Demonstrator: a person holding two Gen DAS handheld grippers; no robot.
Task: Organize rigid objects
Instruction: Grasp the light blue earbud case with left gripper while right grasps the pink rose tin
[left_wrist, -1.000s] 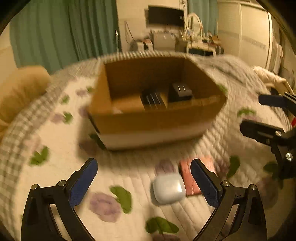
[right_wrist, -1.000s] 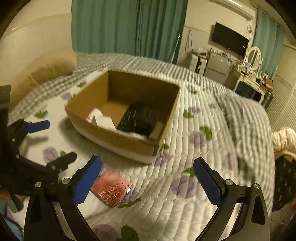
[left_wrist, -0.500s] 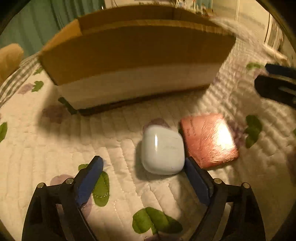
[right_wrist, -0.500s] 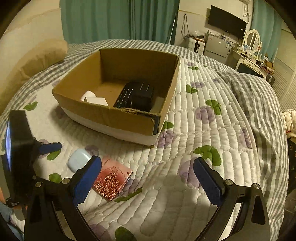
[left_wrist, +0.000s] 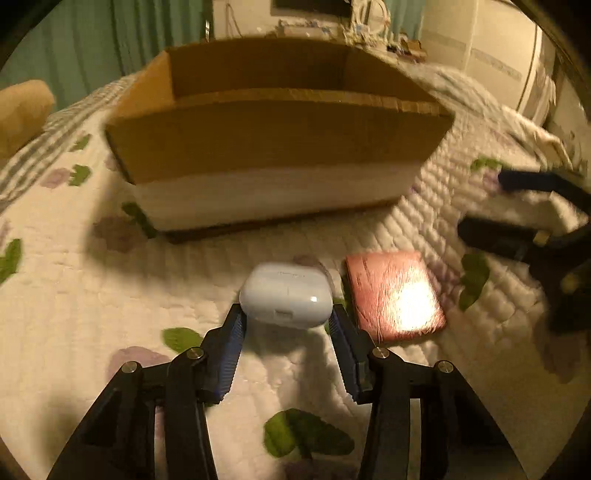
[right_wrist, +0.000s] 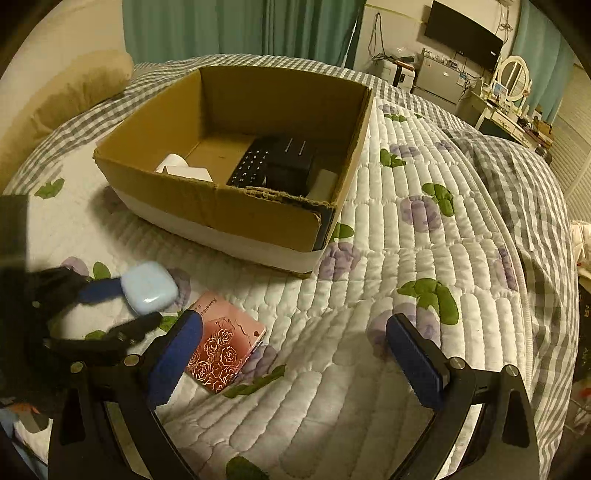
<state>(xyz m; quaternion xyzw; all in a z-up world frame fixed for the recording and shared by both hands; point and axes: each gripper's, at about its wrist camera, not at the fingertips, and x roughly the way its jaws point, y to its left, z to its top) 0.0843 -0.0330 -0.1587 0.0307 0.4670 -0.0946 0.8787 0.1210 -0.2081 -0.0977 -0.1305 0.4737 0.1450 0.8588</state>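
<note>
Left gripper (left_wrist: 286, 325): jaws drawn in narrow on the pale blue earbud case (left_wrist: 286, 295), one pad on each side; seen centre of the left-wrist view and again at mid-left of the right-wrist view (right_wrist: 149, 288). Whether the case has cleared the quilt cannot be told.

Right gripper (right_wrist: 291, 354): jaws wide, holding nothing, hovering over the quilt at the lower centre of its own view.

Cardboard box (right_wrist: 236, 201): open-topped, upper centre of both views; it already holds a black keypad device (right_wrist: 251, 164), a black block (right_wrist: 291, 162), a white roll (right_wrist: 171, 162) and a small grey item (right_wrist: 323, 184).

Pink rose-patterned card case (right_wrist: 221, 354): flat on the quilt, just right of the earbud case in the left-wrist view, not gripped.

Progress: judged partly done. Several objects sit boxed; the earbud case is in hand and the pink case remains outside.

Edges: the near box wall (left_wrist: 273, 129) stands between the gripped case and the interior, so the case must rise above its rim; the rim looks torn at the right-hand corner.

Open room: the box floor shows bare cardboard at its rear and left; the quilted bedspread (right_wrist: 424, 236) lies open at right of frame.
</note>
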